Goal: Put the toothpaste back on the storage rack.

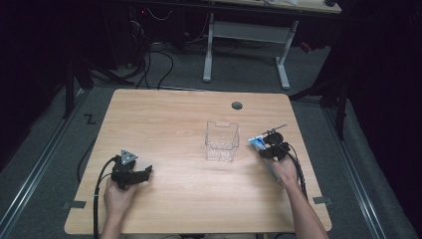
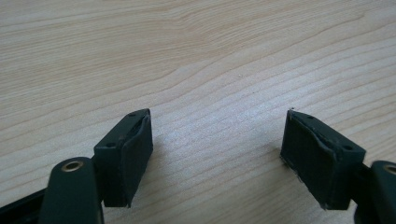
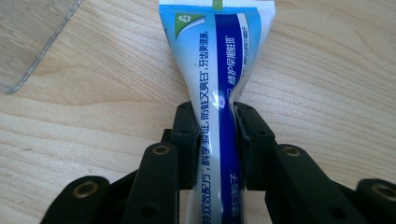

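Right tool (image 3: 215, 140): clenching a toothpaste tube (image 3: 217, 70) mid-body, near the bench's (image 1: 174, 119) right edge, beside a clear bin (image 1: 222, 141). Advice: keeping squeeze gentle while lifting. Left tool (image 2: 217, 154): resting released near the left edge.

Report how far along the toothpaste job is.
Done: the right claw is clamped on the blue-and-white toothpaste tube, pinching it at the middle. In hand: the tube lies low over the wooden table. Left: the clear plastic box looks empty; the left claw rests open.
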Available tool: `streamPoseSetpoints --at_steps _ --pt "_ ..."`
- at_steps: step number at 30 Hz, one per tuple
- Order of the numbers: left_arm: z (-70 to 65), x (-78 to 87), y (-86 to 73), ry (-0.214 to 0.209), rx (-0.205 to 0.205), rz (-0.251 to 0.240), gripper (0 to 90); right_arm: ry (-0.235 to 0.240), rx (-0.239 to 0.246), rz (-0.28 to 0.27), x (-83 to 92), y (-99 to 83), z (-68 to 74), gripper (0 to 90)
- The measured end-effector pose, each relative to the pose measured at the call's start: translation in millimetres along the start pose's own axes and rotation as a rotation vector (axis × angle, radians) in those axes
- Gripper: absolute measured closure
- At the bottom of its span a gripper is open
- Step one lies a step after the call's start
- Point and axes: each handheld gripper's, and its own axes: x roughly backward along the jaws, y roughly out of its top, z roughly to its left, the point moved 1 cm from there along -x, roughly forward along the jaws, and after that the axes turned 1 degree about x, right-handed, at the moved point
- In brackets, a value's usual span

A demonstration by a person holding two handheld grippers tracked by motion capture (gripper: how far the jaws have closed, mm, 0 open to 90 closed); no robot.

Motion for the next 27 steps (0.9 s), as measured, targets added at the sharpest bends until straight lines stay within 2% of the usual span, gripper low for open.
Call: streamPoseSetpoints --at_steps 9,27 --pt "0.0 0.0 0.0 0.000 0.000 0.000 25.0 0.035 -0.006 -0.034 10.7 -0.6 1.2 72.5" --pt "-0.1 0.0 0.0 0.001 0.000 0.000 25.0 0.085 -0.007 -0.148 41.1 -4.8 -0.6 72.7"
